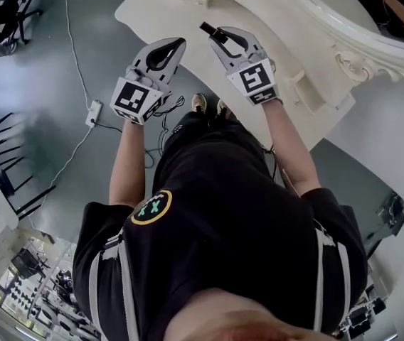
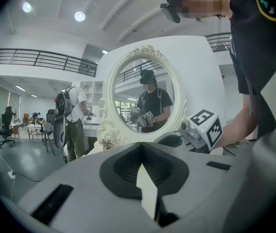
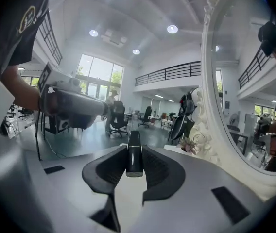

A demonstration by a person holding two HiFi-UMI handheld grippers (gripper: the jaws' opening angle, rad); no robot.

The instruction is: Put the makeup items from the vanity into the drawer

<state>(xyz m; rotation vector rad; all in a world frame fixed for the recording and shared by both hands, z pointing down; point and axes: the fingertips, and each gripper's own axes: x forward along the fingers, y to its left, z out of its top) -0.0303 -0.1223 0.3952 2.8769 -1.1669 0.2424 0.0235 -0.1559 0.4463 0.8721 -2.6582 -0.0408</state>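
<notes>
**Operator:** Status of the right gripper [image 3: 134, 147]?

**Inspector:** Engaged. Its jaws are clamped on a slim black tube [image 3: 134, 161] with a thin pale ring. The pads press the tube from both sides. The tube lies along the line of the jaws, and its far end sticks out past the tips.

**Operator:** Status of the left gripper [image 2: 140, 144]?

**Inspector:** Clenched, with no load. The tips meet, and the narrow slot behind them holds nothing.

**Operator:** Where are the two units relative to each other?

**Inspector:** Side by side, near each other but not touching, and both point the same way. From the right unit, the left one is close by on its left. From the left unit, the right one's marker cube [image 2: 205, 128] is close by on its right.

**Operator:** Where is the vanity [image 1: 188, 9]?

**Inspector:** Under and ahead of the jaws. The right unit's tips, with the tube, hang above the cream top and are clear of it. The left unit's tips reach the near edge of the top, and its body is over the grey floor [image 1: 60, 84].

**Operator:** And the mirror [image 3: 245, 81]?

**Inspector:** Close on the right of the right unit, and ahead of the left unit. Its carved white frame stands upright on the top.

**Operator:** Where is the task item?

**Inspector:** In the right unit's jaws, held off the vanity top.
</notes>
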